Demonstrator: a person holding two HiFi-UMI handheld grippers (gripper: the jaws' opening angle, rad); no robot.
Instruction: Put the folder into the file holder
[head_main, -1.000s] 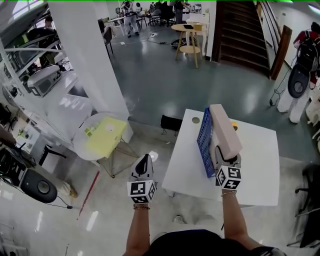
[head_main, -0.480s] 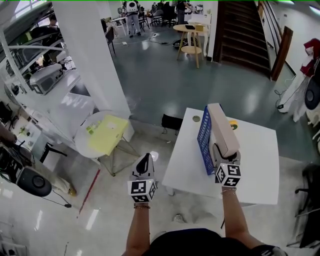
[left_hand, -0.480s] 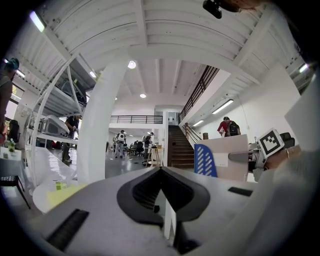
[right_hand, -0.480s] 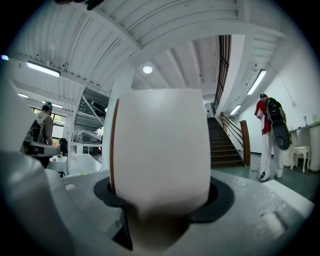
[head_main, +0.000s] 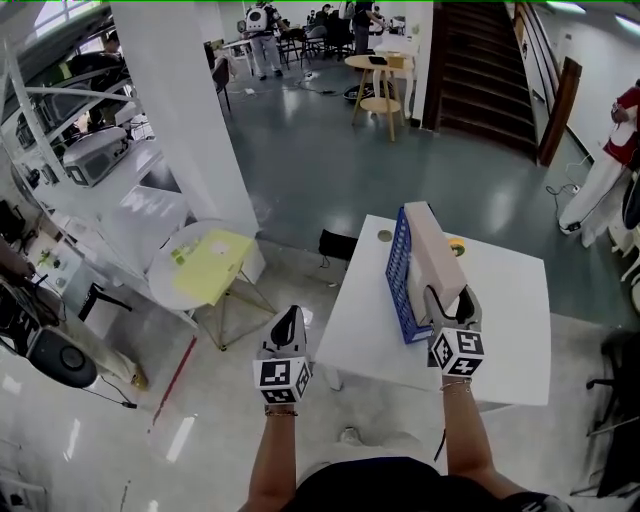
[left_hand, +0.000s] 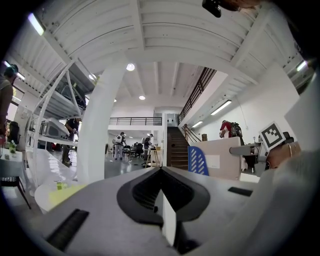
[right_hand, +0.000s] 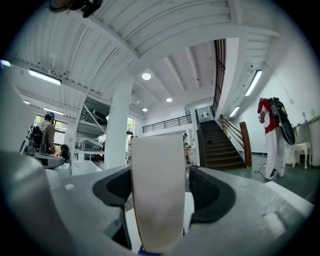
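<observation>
A thick beige folder stands on edge in the blue slotted file holder on the white table. My right gripper is at the folder's near end. Its jaws have just been opening, and the folder is still between them, with a thin gap at the right pad. My left gripper is shut and empty, hanging over the floor left of the table. From the left gripper view, the holder and folder show at the right.
A small yellow object lies on the table beyond the holder. A round side table with a yellow sheet stands to the left, by a wide white pillar. A black chair sits at the right edge.
The right gripper's jaws have spread wider around the folder's near end. The folder now stands straighter in the holder. The left gripper has shifted slightly.
</observation>
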